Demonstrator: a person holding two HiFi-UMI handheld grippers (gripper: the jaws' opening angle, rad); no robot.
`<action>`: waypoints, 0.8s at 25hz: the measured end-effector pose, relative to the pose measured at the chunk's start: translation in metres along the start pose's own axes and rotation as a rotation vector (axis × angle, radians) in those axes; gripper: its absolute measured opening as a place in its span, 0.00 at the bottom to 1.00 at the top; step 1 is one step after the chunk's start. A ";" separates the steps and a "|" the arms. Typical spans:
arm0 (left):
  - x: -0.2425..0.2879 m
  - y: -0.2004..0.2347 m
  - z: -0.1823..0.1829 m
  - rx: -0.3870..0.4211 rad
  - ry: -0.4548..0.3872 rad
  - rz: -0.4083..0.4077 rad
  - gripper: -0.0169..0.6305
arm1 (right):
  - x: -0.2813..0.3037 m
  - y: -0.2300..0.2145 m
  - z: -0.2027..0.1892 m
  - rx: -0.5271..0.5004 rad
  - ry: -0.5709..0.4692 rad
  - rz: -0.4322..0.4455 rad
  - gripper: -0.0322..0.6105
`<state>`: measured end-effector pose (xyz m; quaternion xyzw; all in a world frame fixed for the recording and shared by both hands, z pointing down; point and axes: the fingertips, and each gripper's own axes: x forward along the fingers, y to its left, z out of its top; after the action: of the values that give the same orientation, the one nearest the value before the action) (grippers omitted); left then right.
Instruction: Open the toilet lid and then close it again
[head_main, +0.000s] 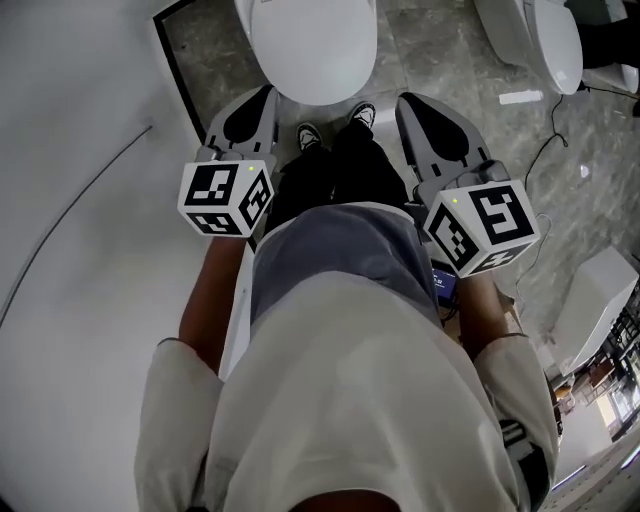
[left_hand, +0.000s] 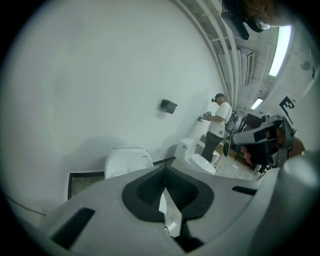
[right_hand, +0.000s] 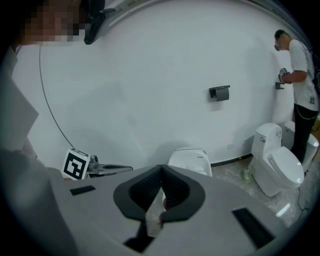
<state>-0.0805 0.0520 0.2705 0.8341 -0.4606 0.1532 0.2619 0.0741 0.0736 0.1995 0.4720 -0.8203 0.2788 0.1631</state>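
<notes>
In the head view you are standing before the toilet lid (head_main: 312, 45), which is lying flat and closed just beyond your shoes. You are holding the left gripper (head_main: 258, 100) and the right gripper (head_main: 412, 105) beside your legs, both short of the lid and touching nothing.

In the left gripper view the jaws are sitting clenched together, empty, with the lid showing beyond them near the wall.

In the right gripper view the jaws are likewise pressed together on nothing, the lid lying down past their tips.

You are either about to start opening or finishing; I cannot tell which. If you are opening, one gripper is needing to reach the lid's front edge and lift.
</notes>
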 end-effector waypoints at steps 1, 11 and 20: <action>-0.005 -0.005 0.006 -0.002 -0.012 -0.002 0.04 | -0.003 0.000 0.001 0.007 -0.003 0.002 0.06; -0.054 -0.017 0.042 0.009 -0.093 0.031 0.04 | -0.020 0.011 0.009 -0.028 -0.037 0.016 0.06; -0.085 -0.016 0.067 0.008 -0.174 0.082 0.04 | -0.036 0.014 0.022 -0.061 -0.070 0.010 0.06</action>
<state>-0.1112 0.0789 0.1685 0.8257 -0.5148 0.0928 0.2112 0.0802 0.0903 0.1584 0.4721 -0.8360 0.2378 0.1473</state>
